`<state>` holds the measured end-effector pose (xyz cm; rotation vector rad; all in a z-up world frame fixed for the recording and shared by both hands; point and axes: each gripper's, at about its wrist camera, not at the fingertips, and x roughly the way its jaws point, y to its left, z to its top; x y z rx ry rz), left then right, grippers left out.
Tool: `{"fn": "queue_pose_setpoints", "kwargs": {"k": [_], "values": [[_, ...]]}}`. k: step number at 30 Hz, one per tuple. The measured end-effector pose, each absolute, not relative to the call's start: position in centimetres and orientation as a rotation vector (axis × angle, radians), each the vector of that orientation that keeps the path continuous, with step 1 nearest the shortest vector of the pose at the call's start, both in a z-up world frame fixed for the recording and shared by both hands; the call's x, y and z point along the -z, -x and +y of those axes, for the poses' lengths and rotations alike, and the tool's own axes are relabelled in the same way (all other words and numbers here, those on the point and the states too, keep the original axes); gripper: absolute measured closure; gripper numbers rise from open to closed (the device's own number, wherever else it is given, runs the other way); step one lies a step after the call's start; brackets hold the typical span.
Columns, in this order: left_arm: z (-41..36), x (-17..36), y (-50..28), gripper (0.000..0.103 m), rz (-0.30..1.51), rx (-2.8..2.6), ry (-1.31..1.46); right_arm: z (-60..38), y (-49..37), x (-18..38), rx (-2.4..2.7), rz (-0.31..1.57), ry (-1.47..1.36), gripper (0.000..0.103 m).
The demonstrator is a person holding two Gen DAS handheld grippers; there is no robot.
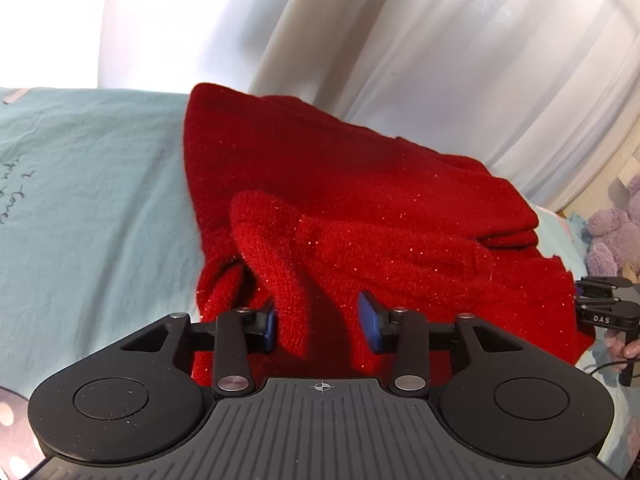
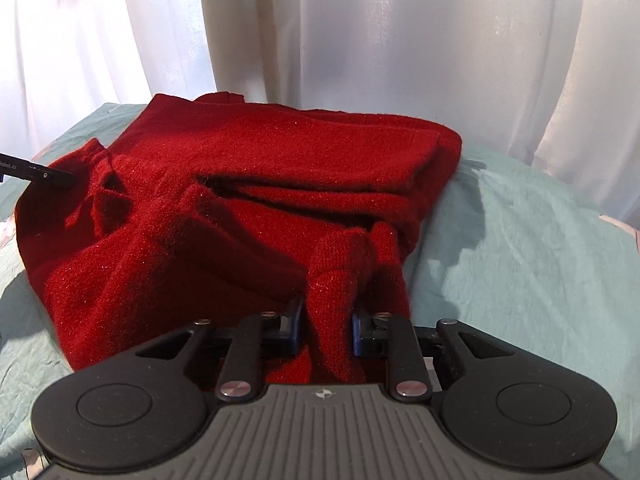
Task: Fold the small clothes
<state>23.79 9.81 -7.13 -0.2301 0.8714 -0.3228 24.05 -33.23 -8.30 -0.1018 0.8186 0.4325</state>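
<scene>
Both tongs work the red knit sweater (image 2: 256,184), which lies heaped on the pale green sheet (image 2: 520,240) near its far edge, by the white curtain (image 2: 360,40). Left gripper (image 1: 322,326) stands parted, a fold touching only its left pad. Right gripper (image 2: 326,326) is clenched on a ribbed sleeve cuff (image 2: 334,280). A purple plush toy (image 1: 612,232) sits at the sheet's right edge.
</scene>
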Motion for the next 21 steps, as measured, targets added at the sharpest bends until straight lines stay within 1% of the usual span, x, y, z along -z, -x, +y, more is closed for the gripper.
{"fn": "queue_pose_setpoints", "kwargs": {"k": [1,2,3,4,6,8,11,14,17,20,21], "values": [[9.5,7.4,-24.0,0.063,0.873,0.317,0.219,-33.3,-24.2,8.4,-0.433,0.826,0.087,0.077],[9.0,7.4,-24.0,0.071,0.87,0.311,0.199,-33.4,-24.3,8.4,-0.435,0.822,0.075,0.077],[8.6,7.3,-23.9,0.092,0.863,0.3,0.168,-33.2,-24.2,8.4,-0.435,0.812,0.082,0.081],[8.2,6.9,-23.7,0.093,0.85,0.302,0.141,-32.9,-23.9,8.3,-0.436,0.793,0.11,0.093],[7.8,5.2,-22.7,0.093,0.808,0.342,0.113,-31.9,-22.7,7.4,-0.456,0.719,0.21,0.094],[8.0,1.9,-21.4,0.093,0.727,0.377,0.116,-31.6,-21.5,5.6,-0.498,0.644,0.256,0.095],[9.7,-3.4,-20.6,0.092,0.557,0.408,0.2,-32.3,-20.7,1.1,-0.532,0.483,0.208,0.095],[10.5,-5.6,-22.3,0.092,0.434,0.315,0.155,-33.1,-22.6,-2.2,-0.48,0.366,0.128,0.094],[11.2,-3.7,-26.2,0.091,0.456,0.193,0.154,-32.9,-26.4,-2.3,-0.378,0.348,0.098,0.094],[11.3,1.0,-29.6,0.091,0.614,0.143,0.175,-32.5,-30.5,0.3,-0.316,0.45,0.064,0.094],[11.1,2.5,-30.2,0.088,0.666,0.159,0.169,-32.3,-31.5,1.4,-0.305,0.498,0.065,0.094]]}}
